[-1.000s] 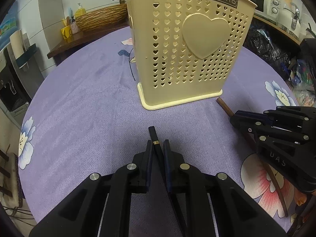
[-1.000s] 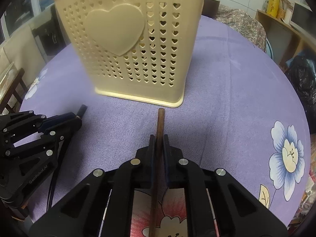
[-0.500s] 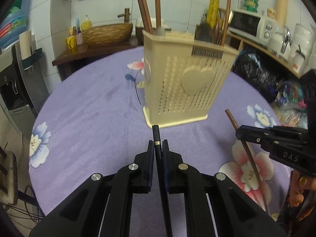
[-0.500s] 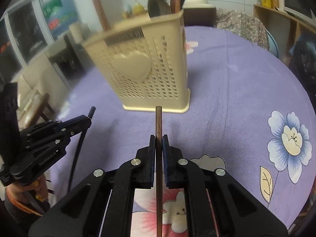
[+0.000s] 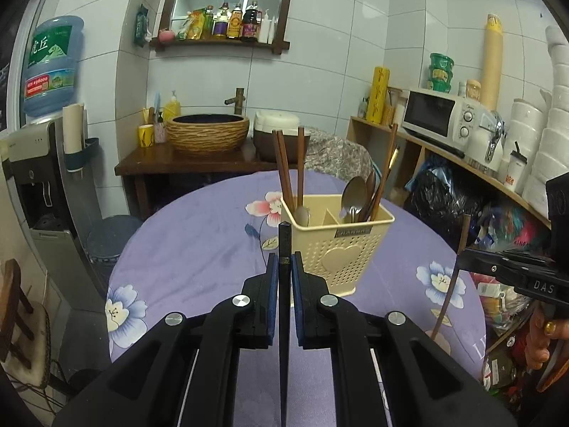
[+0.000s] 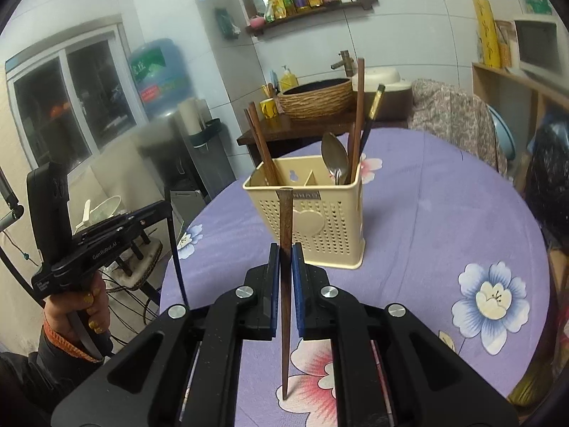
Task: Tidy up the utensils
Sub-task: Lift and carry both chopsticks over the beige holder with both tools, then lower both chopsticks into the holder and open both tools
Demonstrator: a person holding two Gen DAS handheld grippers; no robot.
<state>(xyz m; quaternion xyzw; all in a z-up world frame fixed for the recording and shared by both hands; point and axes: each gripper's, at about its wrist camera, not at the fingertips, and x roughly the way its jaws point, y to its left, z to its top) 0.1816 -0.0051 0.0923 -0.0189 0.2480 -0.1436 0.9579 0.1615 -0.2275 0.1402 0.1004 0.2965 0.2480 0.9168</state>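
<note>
My left claw (image 5: pixel 284 267) is clamped tight on a black chopstick (image 5: pixel 284 320), centre frame. My right claw (image 6: pixel 284 267) is pinched shut on a brown wooden chopstick (image 6: pixel 285 284), its tip low in the frame. Both point toward the cream utensil holder (image 5: pixel 341 252) mid-frame on the purple flowered bench (image 5: pixel 199 249), with chopsticks (image 5: pixel 284 174) and spoons (image 5: pixel 354 195) standing in it.

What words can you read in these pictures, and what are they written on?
"DAS" on the right claw's black body.
"GenRobot.AI" on the left claw's black body.
"NHAO", the end of a plate half hidden by a chopstick, on the cream utensil basket.
Two big white Chinese characters, about "虎丘", on the blue water jug.
Too small or blurred: the shelf bottles, the tall yellow package, the microwave dials.
</note>
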